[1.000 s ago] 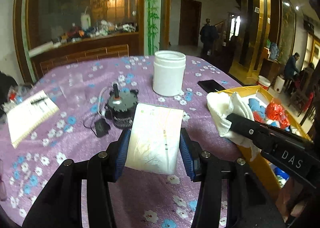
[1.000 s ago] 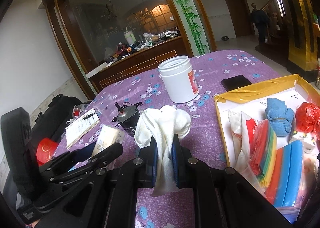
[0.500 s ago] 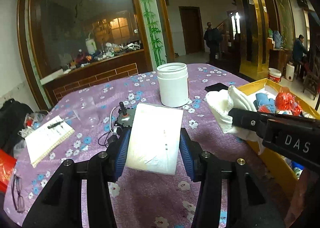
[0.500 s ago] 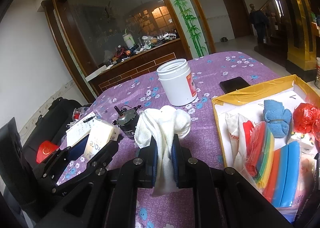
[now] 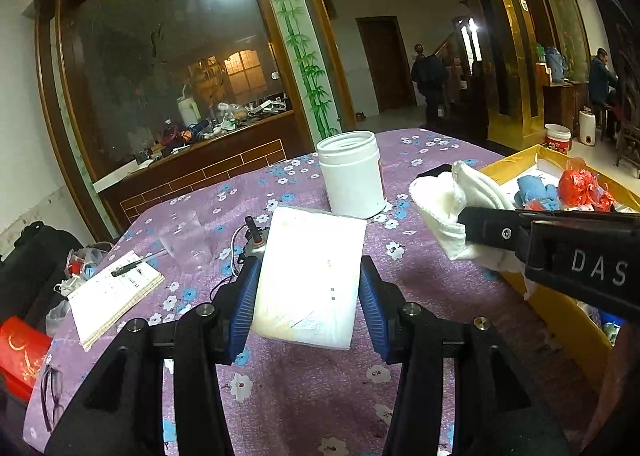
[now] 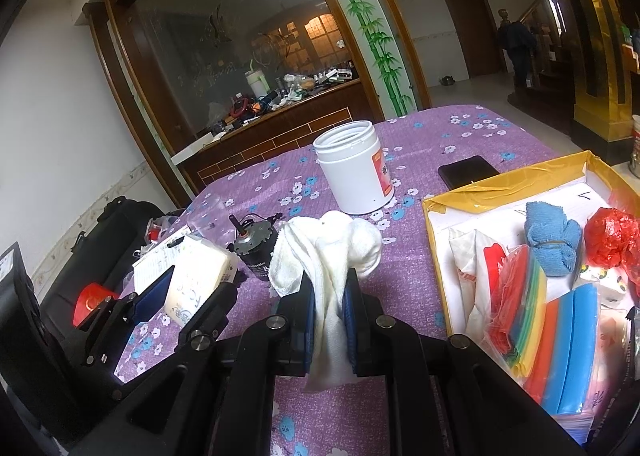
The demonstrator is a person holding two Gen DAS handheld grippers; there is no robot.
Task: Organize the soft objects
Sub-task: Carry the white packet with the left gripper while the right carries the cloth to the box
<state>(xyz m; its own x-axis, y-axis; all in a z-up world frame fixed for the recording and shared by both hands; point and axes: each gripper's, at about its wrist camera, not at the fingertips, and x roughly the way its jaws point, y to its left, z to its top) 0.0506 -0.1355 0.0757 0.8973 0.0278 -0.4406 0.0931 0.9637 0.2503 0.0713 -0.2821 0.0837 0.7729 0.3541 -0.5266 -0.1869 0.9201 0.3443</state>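
Left gripper [image 5: 308,288]: blue pads clamp a white tissue pack [image 5: 310,276] by its two long edges; the pack is lifted clear of the purple flowered tablecloth [image 5: 320,396] and tilts up and away from the camera. In the right wrist view the same pack [image 6: 198,280] shows printed lettering on its face, and the left gripper [image 6: 180,296] sits well off to the left of the right one.

Right gripper [image 6: 329,320]: jaws nearly together, pinching a white towel [image 6: 326,256]. The bulk of the towel bunches up ahead of the pads; a loose tail hangs down below them. From the left wrist view the towel [image 5: 452,203] sticks out of the tip of the right gripper [image 5: 468,223], above the tablecloth (side-on, so the jaw gap is not visible there).

Just right of the right gripper: an open yellow box [image 6: 516,179] holding a rolled blue cloth [image 6: 552,236], a red plastic bag [image 6: 612,236], a pack of coloured sponges [image 6: 556,336] and white packets [image 6: 468,256]. The towel is outside the box, near its left wall.

Ahead of both grippers: white open jar [image 6: 354,171], upright. Between jar and left gripper, a small motor [image 6: 256,252] with wires. Beyond the box, a black phone [image 6: 468,171]. Left of the left gripper: notebook with pen [image 5: 116,288], clear plastic cup [image 5: 186,236], glasses [image 5: 52,392]
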